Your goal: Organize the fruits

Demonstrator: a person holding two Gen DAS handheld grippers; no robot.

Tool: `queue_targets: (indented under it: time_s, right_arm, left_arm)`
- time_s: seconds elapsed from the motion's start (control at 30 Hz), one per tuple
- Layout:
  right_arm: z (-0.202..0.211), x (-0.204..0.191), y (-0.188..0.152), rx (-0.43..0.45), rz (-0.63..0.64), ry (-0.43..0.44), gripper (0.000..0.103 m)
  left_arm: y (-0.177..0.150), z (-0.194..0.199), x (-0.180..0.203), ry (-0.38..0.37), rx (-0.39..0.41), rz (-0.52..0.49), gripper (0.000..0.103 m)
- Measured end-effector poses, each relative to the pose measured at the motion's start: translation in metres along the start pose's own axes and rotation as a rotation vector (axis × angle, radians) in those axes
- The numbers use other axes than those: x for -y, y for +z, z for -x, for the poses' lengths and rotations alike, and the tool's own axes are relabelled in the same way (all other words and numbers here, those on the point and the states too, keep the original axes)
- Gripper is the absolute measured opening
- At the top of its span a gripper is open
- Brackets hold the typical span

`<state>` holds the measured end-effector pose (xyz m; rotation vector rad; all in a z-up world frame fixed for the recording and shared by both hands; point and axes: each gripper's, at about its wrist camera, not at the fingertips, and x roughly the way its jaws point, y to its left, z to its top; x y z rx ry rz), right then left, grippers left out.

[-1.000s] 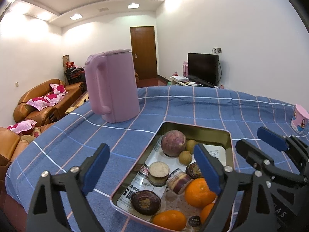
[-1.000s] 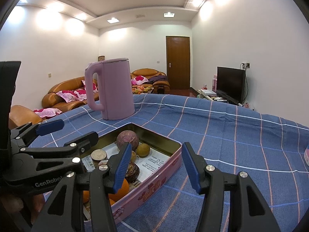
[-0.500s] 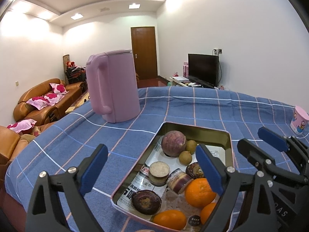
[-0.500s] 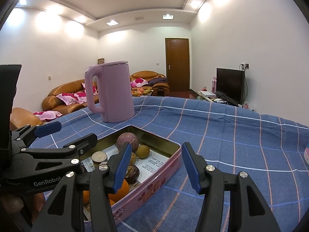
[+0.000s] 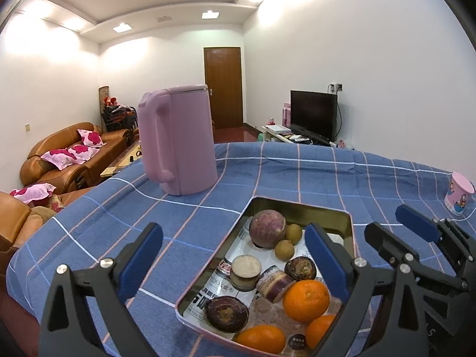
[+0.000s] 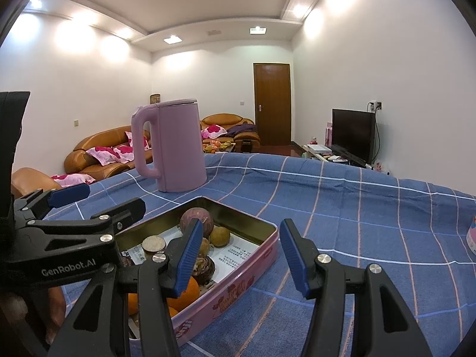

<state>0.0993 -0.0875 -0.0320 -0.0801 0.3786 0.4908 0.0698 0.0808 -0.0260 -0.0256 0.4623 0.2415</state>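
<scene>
Fruits (image 5: 305, 300) lie unmoved in the tin (image 5: 297, 205); both tools (image 5: 235, 255) (image 6: 238, 248) stay spread, barely shifted.

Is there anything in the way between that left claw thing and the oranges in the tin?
Nothing visible blocks it. The left gripper hangs with open jaws above the near end of the tin, and the big orange lies uncovered there. A cut purple fruit touches its side, so the jaws have little room.
</scene>
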Motion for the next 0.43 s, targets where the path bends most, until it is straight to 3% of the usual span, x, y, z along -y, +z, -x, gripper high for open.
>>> queue_targets:
  time_s: [0.43]
  right_arm:
    - [0.0007,0.0010,-0.0002,-0.006,-0.002,0.000,0.056]
  left_arm:
    - [-0.0004,0.0024,0.0015,0.017,0.013,-0.014,0.103]
